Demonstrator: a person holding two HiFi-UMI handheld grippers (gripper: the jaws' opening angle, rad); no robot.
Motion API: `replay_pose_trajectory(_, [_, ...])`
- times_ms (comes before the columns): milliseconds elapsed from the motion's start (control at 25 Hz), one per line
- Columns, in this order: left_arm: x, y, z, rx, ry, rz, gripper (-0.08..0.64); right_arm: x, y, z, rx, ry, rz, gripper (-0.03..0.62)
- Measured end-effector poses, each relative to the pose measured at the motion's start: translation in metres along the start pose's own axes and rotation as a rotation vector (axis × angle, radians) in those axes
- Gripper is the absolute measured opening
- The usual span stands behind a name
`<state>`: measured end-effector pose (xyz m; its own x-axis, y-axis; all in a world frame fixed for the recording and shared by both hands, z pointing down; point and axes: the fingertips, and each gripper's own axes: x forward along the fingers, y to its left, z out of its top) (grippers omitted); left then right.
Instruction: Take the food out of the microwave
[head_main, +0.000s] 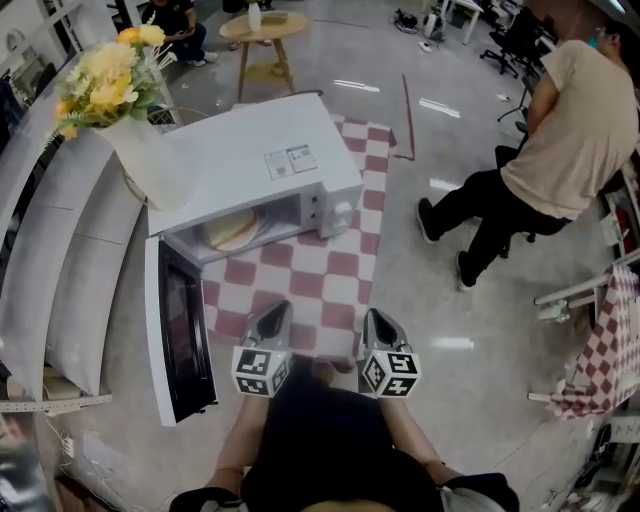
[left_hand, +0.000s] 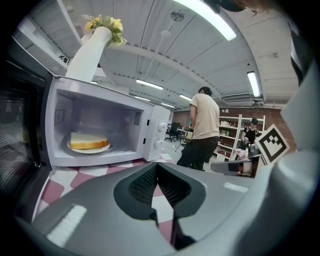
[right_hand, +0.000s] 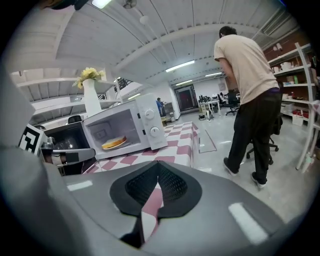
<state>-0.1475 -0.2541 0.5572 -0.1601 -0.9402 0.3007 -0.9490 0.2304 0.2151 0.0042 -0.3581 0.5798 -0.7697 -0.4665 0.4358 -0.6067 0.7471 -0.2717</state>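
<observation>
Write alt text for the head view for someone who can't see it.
An open white microwave on a red-checked cloth holds pale yellow food. Below it, the left gripper and right gripper, both shut and empty, point toward it. A person stands at right.

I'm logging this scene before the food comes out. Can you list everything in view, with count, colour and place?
microwave: one, white, door open, on the checked cloth
checked cloth: one, red and white, under the microwave
second checked cloth: one, red and white, far right
food: one slice, yellow, on the plate
plate: one, white, inside the microwave
vase: one, white, at the microwave's left end
flowers: one bunch, yellow, in the vase
round table: one, wooden, far back
standing person: one, beige top, black trousers, right of the cloth
left tool: one, grey, shut, empty, in front of the microwave
right tool: one, grey, shut, empty, beside the left tool
</observation>
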Motion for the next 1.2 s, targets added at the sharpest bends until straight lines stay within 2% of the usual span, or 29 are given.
replay_pose_trajectory(880, [0.01, 0.073, 0.012, -0.115, -0.02, 0.142, 0.008, 0.072, 0.055, 0.027, -0.075, 0.04, 0.131, 0.0])
replay_pose_trajectory(1040, [0.013, 0.085, 0.011, -0.154, -0.026, 0.158, 0.008, 0.082, 0.061, 0.025, -0.094, 0.061, 0.145, 0.0])
replay_pose_trajectory(1200, [0.015, 0.097, 0.01, -0.224, -0.042, 0.176, 0.008, 0.092, 0.068, 0.025, -0.104, 0.077, 0.16, 0.0])
